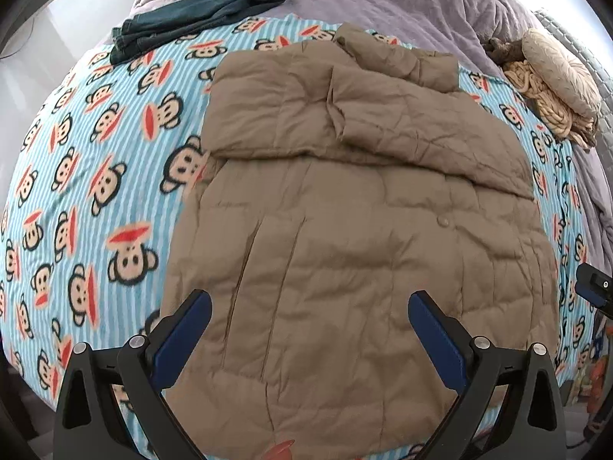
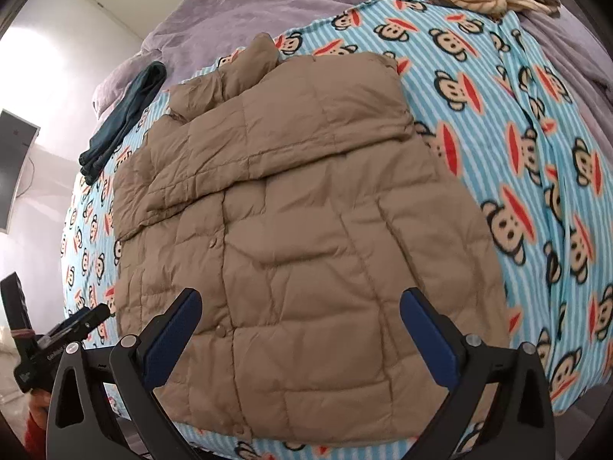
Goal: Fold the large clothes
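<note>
A tan quilted puffer jacket (image 1: 345, 230) lies flat on a blue striped monkey-print blanket (image 1: 95, 176). Both sleeves are folded across its upper part, and the collar points to the far side. My left gripper (image 1: 310, 306) hovers above the jacket's near hem, jaws wide apart, nothing between the blue pads. In the right wrist view the same jacket (image 2: 291, 237) fills the middle, snap buttons running down its front. My right gripper (image 2: 300, 304) also stands open over the near hem, holding nothing. The left gripper (image 2: 57, 341) shows at the lower left edge of that view.
Folded dark teal trousers (image 1: 199, 11) lie at the blanket's far left corner. A beige knitted bundle and cushion (image 1: 555, 88) sit at the far right. A grey-purple duvet (image 1: 383, 4) covers the far part of the bed. The bed's near edge runs just below the jacket hem.
</note>
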A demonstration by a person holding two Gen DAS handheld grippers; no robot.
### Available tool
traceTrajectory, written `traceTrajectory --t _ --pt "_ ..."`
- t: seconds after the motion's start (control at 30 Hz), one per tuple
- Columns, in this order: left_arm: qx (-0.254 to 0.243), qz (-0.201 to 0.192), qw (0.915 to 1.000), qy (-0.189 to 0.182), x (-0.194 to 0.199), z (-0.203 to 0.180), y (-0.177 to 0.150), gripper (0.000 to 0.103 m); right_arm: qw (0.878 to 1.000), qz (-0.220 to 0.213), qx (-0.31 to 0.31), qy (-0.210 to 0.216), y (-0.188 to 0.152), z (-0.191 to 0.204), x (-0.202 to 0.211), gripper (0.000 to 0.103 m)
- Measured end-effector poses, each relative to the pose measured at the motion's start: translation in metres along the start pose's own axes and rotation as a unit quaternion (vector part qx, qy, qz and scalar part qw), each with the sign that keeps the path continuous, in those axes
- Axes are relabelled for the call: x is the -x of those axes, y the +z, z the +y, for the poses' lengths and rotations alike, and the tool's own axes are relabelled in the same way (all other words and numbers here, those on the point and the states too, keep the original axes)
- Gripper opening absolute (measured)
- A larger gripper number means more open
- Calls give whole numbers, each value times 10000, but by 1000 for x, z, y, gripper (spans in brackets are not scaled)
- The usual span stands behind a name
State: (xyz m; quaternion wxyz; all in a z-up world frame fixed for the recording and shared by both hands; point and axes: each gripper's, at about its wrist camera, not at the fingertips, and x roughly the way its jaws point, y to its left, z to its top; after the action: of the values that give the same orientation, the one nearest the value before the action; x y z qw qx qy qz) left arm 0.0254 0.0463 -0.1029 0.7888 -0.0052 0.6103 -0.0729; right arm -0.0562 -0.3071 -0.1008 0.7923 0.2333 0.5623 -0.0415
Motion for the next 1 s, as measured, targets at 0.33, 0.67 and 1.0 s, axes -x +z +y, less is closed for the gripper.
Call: traceTrajectory --t 0.33,0.67,1.0 --pt "44 456 9986 277 -13 19 -42 103 9968 555 -464 349 -42 0 -17 103" --pt "658 820 9941 -265 -14 64 -85 103 9875 1000 -1119 479 -70 -36 -23 103" --pt "1547 1080 9743 -1228 -17 108 -124 103 9435 771 -3019 1129 -113 -137 -9 103"
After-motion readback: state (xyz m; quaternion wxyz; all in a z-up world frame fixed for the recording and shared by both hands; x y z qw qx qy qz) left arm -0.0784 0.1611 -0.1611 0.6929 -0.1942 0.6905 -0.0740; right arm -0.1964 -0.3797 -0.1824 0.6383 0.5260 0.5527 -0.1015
